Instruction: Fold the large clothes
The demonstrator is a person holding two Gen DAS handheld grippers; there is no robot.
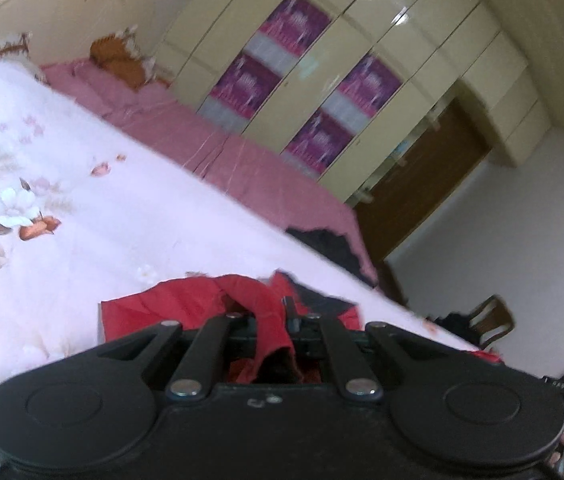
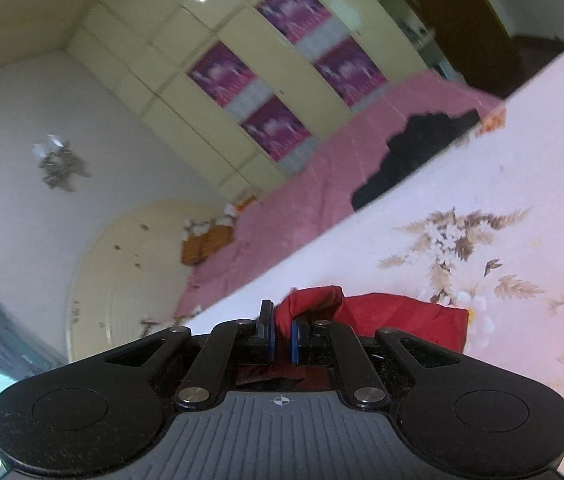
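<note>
A red garment [image 1: 185, 304] lies on the white flowered bedspread [image 1: 81, 184]. My left gripper [image 1: 269, 320] is shut on a bunched fold of the red cloth, which hangs between its fingers and hides the pads. In the right wrist view the same red garment [image 2: 402, 316] lies just ahead. My right gripper [image 2: 283, 334] is shut on a rolled edge of it, pinched between the blue pads [image 2: 270, 336].
A pink sheet [image 1: 209, 136] covers the far side of the bed, with a black garment [image 1: 330, 244] on it, also in the right wrist view [image 2: 414, 152]. Beyond stand a cream wardrobe [image 1: 322, 60], the headboard [image 2: 121, 272], a brown door [image 1: 422, 184] and a chair [image 1: 490, 320].
</note>
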